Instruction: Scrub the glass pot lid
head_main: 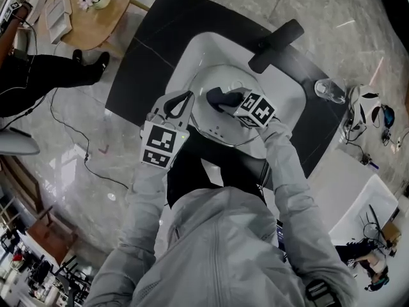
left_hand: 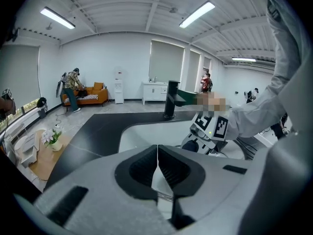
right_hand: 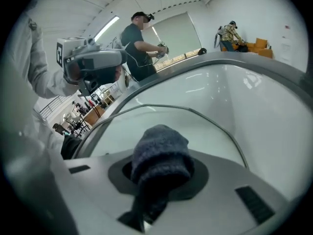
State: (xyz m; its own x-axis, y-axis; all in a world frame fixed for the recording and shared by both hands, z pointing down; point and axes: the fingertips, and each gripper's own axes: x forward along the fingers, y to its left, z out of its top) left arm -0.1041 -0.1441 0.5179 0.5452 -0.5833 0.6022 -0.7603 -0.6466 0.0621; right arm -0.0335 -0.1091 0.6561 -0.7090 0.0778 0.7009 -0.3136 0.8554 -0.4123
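The glass pot lid [head_main: 220,125] lies tilted in the white sink [head_main: 284,82]. My left gripper [head_main: 179,102] is shut on the lid's metal rim at its left edge; in the left gripper view [left_hand: 157,166] the rim [left_hand: 165,196] shows just below the closed jaws. Over the middle of the lid, my right gripper [head_main: 231,100] is shut on a dark grey cloth [head_main: 219,97]. In the right gripper view [right_hand: 159,177] the cloth [right_hand: 161,153] bulges out of the jaws above the lid's glass [right_hand: 200,133]. My left gripper [right_hand: 93,61] shows there at the upper left.
A black faucet [head_main: 275,42] stands at the sink's far side on a black countertop [head_main: 144,66]. A clear glass item [head_main: 329,91] sits to the right. A wooden table [head_main: 96,21] with flowers and a person [head_main: 38,69] are at the far left.
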